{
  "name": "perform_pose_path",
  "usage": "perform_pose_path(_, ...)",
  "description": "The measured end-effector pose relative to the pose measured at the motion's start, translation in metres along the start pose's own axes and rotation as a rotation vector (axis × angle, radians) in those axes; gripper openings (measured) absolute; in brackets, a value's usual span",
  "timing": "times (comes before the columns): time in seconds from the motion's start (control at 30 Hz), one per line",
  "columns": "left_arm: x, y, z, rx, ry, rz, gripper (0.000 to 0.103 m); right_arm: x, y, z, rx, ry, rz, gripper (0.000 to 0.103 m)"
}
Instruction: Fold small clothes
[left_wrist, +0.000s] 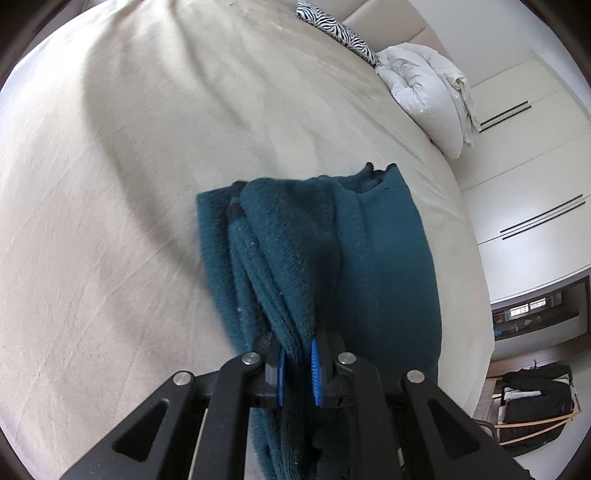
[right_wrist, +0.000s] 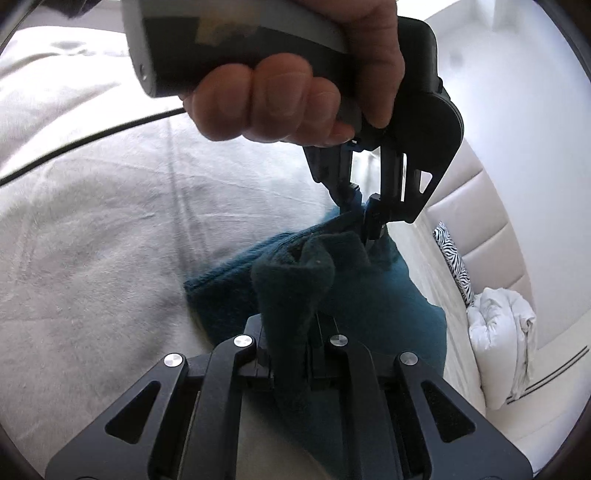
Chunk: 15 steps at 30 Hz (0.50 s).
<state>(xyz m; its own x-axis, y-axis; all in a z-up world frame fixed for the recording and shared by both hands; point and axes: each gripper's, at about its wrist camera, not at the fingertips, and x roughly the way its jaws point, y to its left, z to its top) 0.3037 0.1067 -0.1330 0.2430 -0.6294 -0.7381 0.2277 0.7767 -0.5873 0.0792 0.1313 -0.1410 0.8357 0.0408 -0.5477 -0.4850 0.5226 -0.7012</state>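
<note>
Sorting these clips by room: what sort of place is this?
Most likely a bedroom: a wide bed, a white duvet bundled beside a zebra pillow, and wardrobe doors behind.

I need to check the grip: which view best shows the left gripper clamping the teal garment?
The right wrist view: the left gripper shows whole, pinching the teal garment. The left wrist view shows only its blue fingers closed on cloth.

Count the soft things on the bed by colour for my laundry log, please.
Teal: 1, the knit garment, pinched by both claws.
White: 1, the folded duvet.
Black-and-white: 1, the zebra pillow.
Total: 3
</note>
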Motion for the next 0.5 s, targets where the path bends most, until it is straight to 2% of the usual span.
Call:
perform_pose_path(0.2, 0.002, 0.01, -0.006, -0.031, -0.024, -0.039, 0.015, -0.004, 0.02, -0.003, -0.052, -0.001, -0.045, 0.013)
perform_pose_path(0.3, 0.0, 0.01, -0.007, -0.035, -0.028, -0.037, 0.016, -0.022, 0.025, -0.005, -0.082, -0.008, -0.041, 0.014)
perform_pose_path(0.4, -0.002, 0.011, -0.007, -0.037, -0.029, -0.035, 0.016, -0.049, 0.016, -0.013, -0.018, -0.017, 0.048, 0.015)
perform_pose_path(0.5, -0.004, 0.013, -0.007, -0.055, -0.032, -0.049, 0.017, -0.069, -0.016, -0.029, 0.197, 0.003, 0.19, 0.015)
